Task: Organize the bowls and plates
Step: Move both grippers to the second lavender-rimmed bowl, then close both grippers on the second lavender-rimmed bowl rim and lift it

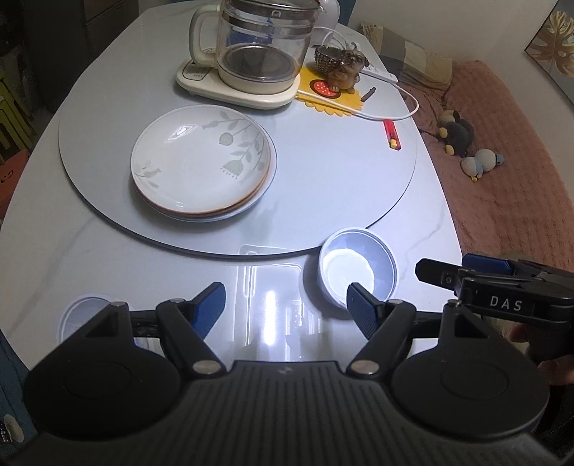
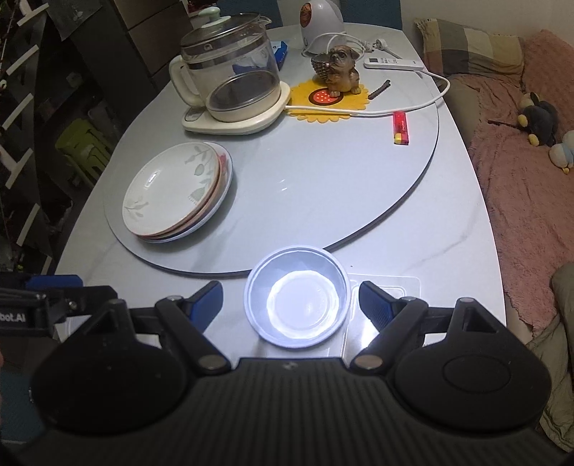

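**Small bowl between spread jaws, plates stacked on the turntable**

Pale marble-look table [image 1: 89,258] fills both views, with a round turntable [image 1: 323,172] set on it and a pink-covered sofa [image 1: 502,179] along the right edge of the frame. A stack of plates [image 1: 201,163], topped by a leaf-patterned one, is seen on the left part of the turntable; in the right wrist view a red motif on a lower plate is exposed, which the left wrist view hides. A glass kettle [image 1: 258,46] on its cream base is placed at the upper centre, beside a dog figurine [image 1: 344,68] on a yellow mat [image 1: 330,95]. A red lighter [image 1: 391,134] lies right of centre on the turntable.

A small bluish-white bowl [image 2: 297,295] is set on the table just off the turntable's near edge. In the right wrist view it is framed between the released, wide-apart jaws of the right gripper [image 2: 290,304], with neither finger seen touching it. In the left wrist view the same bowl lies at lower right, partly covered by one finger of the left gripper [image 1: 287,308], whose jaws are likewise spread with nothing held.

Only the left wrist view shows a second white bowl [image 1: 80,315] at lower left, mostly hidden behind the gripper. Only the right wrist view shows a white remote control [image 2: 393,63] and a white rounded appliance [image 2: 319,21] at the top.
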A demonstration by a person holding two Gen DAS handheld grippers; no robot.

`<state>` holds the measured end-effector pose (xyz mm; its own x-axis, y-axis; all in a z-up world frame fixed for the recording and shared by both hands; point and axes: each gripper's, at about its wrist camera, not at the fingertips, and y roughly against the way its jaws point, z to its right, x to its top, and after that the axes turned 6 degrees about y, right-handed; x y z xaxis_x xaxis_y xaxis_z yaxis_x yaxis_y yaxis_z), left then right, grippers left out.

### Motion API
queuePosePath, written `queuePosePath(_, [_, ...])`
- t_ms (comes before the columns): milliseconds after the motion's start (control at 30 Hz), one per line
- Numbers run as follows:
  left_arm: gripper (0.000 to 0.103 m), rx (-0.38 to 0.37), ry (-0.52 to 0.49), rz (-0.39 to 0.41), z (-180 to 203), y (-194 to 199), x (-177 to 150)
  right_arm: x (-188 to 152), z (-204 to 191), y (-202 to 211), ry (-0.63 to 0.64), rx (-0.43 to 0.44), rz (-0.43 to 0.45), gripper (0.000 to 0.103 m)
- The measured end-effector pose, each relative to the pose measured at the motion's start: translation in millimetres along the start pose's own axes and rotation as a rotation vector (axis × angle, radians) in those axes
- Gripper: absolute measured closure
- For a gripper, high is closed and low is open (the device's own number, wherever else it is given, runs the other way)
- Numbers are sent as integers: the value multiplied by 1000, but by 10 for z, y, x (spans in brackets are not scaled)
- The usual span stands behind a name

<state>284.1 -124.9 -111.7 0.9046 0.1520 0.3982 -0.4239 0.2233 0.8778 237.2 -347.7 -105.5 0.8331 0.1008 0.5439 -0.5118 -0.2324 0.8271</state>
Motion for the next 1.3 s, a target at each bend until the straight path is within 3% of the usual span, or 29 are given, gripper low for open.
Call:
queuePosePath(533, [25, -59, 10, -84, 253, -716, 122, 8, 542, -523, -72, -10, -52, 20])
queuePosePath(833, [29, -114, 57, -130, 144, -1258, 58, -11, 562, -938, -84, 38, -80, 37])
queuePosePath(933, [38, -119, 34, -134, 161, -1417, 27, -35, 553, -1061, -90, 40, -87, 39])
queuePosePath(1100, [65, -129, 26, -149, 146, -1683, -24, -85, 547, -1274, -93, 57, -120, 60])
queuePosePath(1300, [71, -166, 42, -135, 151, -1774, -39, -51, 467, -1343, -56, 90, -139, 71])
